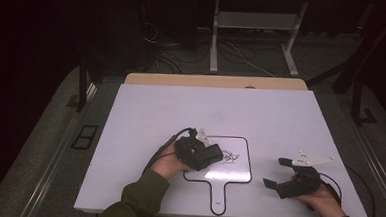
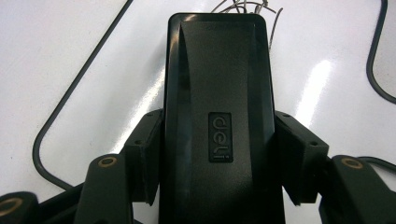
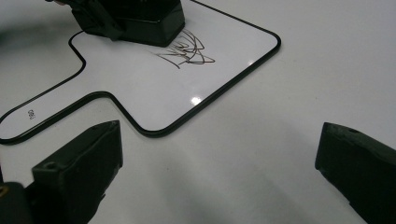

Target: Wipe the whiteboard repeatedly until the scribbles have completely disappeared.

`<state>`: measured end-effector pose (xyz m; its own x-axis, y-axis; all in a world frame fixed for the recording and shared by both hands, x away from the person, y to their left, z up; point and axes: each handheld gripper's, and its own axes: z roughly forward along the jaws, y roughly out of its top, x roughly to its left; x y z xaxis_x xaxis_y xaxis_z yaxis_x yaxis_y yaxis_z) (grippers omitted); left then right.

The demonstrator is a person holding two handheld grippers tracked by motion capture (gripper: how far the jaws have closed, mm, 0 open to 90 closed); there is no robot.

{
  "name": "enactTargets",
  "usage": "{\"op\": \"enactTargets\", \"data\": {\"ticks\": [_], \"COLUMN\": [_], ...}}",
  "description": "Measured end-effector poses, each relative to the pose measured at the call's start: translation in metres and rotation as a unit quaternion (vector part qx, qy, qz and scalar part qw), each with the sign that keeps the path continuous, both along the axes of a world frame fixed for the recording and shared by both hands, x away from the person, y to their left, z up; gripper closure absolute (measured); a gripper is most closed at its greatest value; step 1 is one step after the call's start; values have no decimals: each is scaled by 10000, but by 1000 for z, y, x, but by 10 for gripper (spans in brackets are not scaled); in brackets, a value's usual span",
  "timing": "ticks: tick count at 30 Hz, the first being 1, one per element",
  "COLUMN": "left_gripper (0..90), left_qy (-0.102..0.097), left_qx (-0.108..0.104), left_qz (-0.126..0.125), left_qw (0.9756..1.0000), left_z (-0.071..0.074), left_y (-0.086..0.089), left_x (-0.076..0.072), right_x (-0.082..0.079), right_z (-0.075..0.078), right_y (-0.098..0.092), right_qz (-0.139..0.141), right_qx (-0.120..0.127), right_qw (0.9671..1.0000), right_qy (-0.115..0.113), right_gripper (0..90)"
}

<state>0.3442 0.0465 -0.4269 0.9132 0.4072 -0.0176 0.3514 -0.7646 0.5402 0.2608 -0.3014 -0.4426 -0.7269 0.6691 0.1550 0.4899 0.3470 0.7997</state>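
We are holding the black eraser clamped lengthwise in the left gripper at centre frame, its far end just short of the scribble lying right of it, while the right gripper is idling wide apart, lower right.

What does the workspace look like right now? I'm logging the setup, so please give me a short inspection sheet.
Surface: white table, with a black paddle-shaped outline drawn on it.
Job's things: black eraser marked "deli", lying inside the outline; scribble just beyond its far end.
Clutter: nothing seen.
Grippers: left gripper shut on the eraser, jaws against its two long sides; right gripper open, holding nothing, over bare table right of the outline.
Cables: one black cable trails from the left gripper; loose cables on the floor behind.
Surroundings: dark room, a grey frame beyond the table.
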Motion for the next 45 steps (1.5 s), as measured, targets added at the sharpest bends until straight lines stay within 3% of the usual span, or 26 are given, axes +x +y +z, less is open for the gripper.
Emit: {"op": "enactTargets", "data": {"ticks": [8, 15, 27, 31, 38, 41, 45], "left_gripper": [391, 391, 391, 391, 391, 391, 391], "left_qy": [-78, -82, -39, -16, -114, -137, -76], "left_qx": [-36, -43, 106, 21, 53, 109, 117], "left_qz": [405, 616, 164, 286, 637, 608, 392], "left_qw": [9991, 9981, 9998, 9996, 9979, 9980, 9991], "left_z": [-1, -1, 1, 0, 0, 1, 1], "left_y": [19, 28, 15, 18, 33, 30, 23], "left_x": [18, 27, 8, 13, 27, 24, 15], "right_x": [0, 0, 0, 0, 0, 0, 0], "right_z": [0, 0, 0, 0, 0, 0, 0], "right_y": [0, 0, 0, 0, 0, 0, 0], "right_qz": [9, 12, 4, 0, -3, 3, -1], "right_qx": [-7, -10, -13, -14, -26, -17, -22], "right_qw": [10000, 10000, 10000, 10000, 10000, 10000, 10000], "right_qy": [14, 15, 9, 3, 2, -5, 9], "right_gripper": [0, 0, 0, 0, 0, 0, 0]}}
